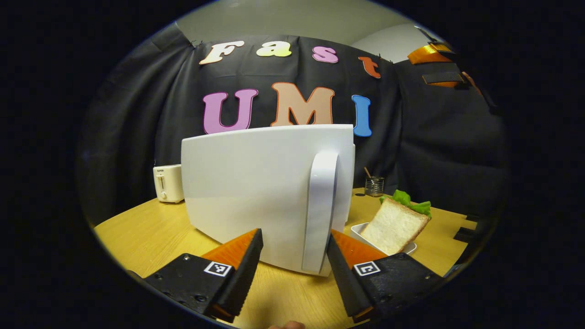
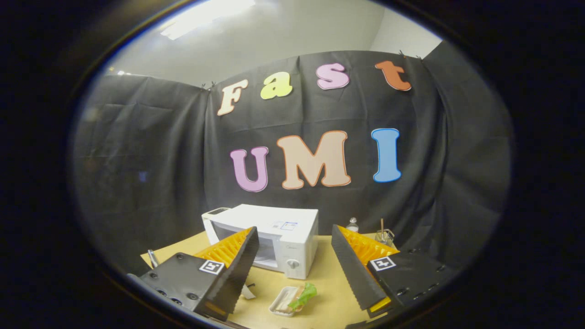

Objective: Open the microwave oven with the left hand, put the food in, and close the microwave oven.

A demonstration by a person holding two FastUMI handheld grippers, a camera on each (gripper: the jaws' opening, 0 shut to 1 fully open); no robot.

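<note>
Microwave (image 2: 274, 237) stands on the bench (image 1: 151, 237). In the left gripper view its door (image 1: 256, 192) faces the camera, and the left gripper (image 1: 295, 251) has its jaws spread either side of the door handle (image 1: 320, 210), not pressing it. Whether the door is ajar cannot be told. The sandwich (image 2: 299, 297) lies in its tray (image 2: 279, 304) before the oven, untouched. Right gripper (image 2: 295, 256) hangs high, jaws apart and empty. Loading and closing remain.

microwave (image 2: 274, 237): 1 | sandwich (image 1: 395, 224): 1 | tray (image 2: 281, 302): 1 | toaster (image 1: 168, 183): 1 | table (image 1: 151, 233): 1
</note>
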